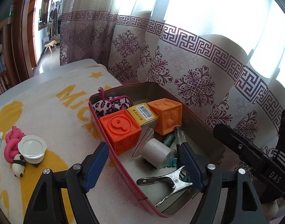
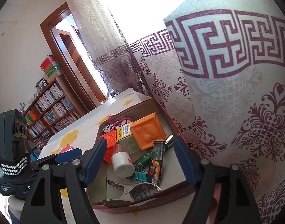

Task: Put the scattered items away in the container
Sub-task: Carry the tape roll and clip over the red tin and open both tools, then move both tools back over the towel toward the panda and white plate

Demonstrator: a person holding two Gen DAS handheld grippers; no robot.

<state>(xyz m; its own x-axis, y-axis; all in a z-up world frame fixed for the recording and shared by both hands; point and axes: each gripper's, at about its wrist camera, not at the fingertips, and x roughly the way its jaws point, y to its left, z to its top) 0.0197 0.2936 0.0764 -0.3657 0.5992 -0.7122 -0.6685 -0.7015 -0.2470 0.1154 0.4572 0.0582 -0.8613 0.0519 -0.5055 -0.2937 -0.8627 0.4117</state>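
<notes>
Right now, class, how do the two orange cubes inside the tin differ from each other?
The near orange cube shows a raised ring-shaped figure on its top face; the far orange cube shows embossed figures on its side. The near cube is a deeper red-orange, the far one a lighter yellow-orange. The near cube sits against the tin wall; the far one lies further in, beyond the yellow box. Both look like soft toy blocks.

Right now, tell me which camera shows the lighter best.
The right wrist view: the lighter lies in full sight inside the tin, orange label visible. The left wrist view shows only its clear top end, the rest hidden behind the left gripper.
</notes>
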